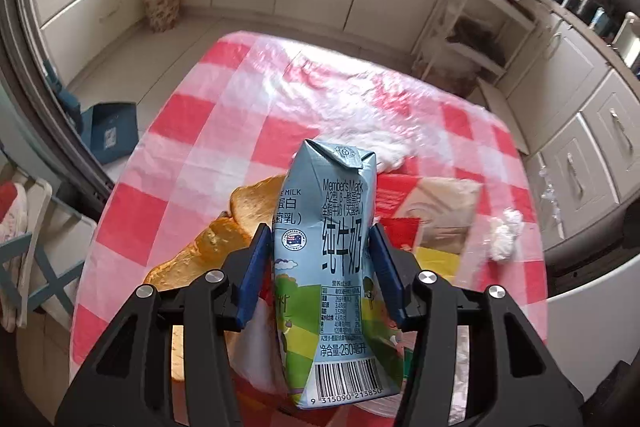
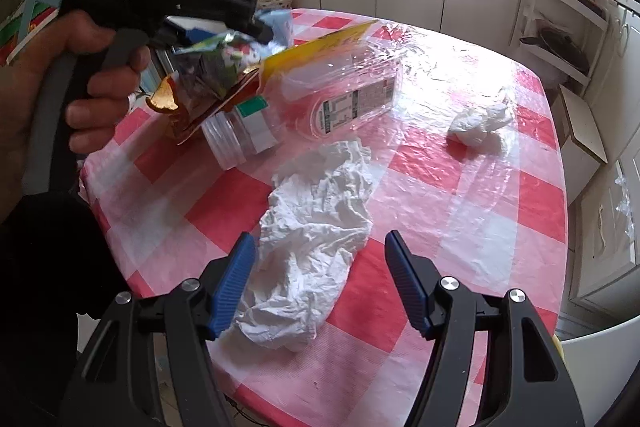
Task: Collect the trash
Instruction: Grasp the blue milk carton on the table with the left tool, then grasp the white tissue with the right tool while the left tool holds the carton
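**A:** Where do we stand with our tongs?

**B:** Our left gripper (image 1: 320,247) has the blue milk carton (image 1: 332,267) upright between its blue pads (image 1: 256,267), which sit against the carton's two sides, so we read that as a grip. Just behind it on the left lie slices of toast (image 1: 224,235), and on the right a red and yellow packet (image 1: 420,223).

**A:** And the right one?

**B:** Our right gripper (image 2: 320,279) stands open, holding nothing. The large crumpled tissue (image 2: 312,243) lies on the checked tablecloth (image 2: 460,219) directly under it, between the pads but nearer the left pad (image 2: 232,283); the right one is clear of it.

**A:** So how much is collected?

**B:** As we judge it, little. The carton is only in hand, and we see no bin or bag in either view. Still on the table are the big tissue, a smaller wad of tissue (image 2: 480,125) far to the right, and a clear plastic jar (image 2: 320,103) on its side at the far left, with the packet leaning over it.

**A:** Next for us?

**B:** Probably closing on the big tissue.
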